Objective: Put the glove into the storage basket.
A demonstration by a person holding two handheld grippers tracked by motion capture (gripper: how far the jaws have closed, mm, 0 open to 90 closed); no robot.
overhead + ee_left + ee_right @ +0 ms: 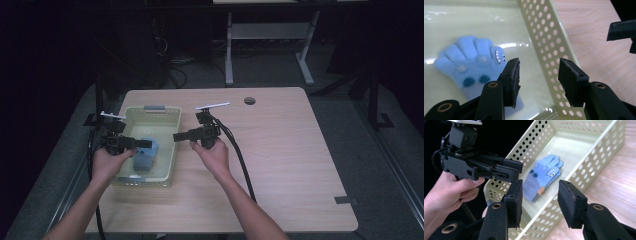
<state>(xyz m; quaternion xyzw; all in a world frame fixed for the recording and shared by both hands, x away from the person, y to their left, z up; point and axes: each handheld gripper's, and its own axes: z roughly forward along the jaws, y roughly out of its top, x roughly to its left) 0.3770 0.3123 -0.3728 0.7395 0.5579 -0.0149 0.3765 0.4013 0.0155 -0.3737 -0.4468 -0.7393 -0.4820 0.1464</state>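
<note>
Blue glove (145, 155) lies in the basket (172, 131) at left of frame; left gripper (143, 144) and right gripper (178, 136) hover with jaws wide, empty.

A wooden table (280, 150) has a round hole (249, 100) near its far edge.
</note>
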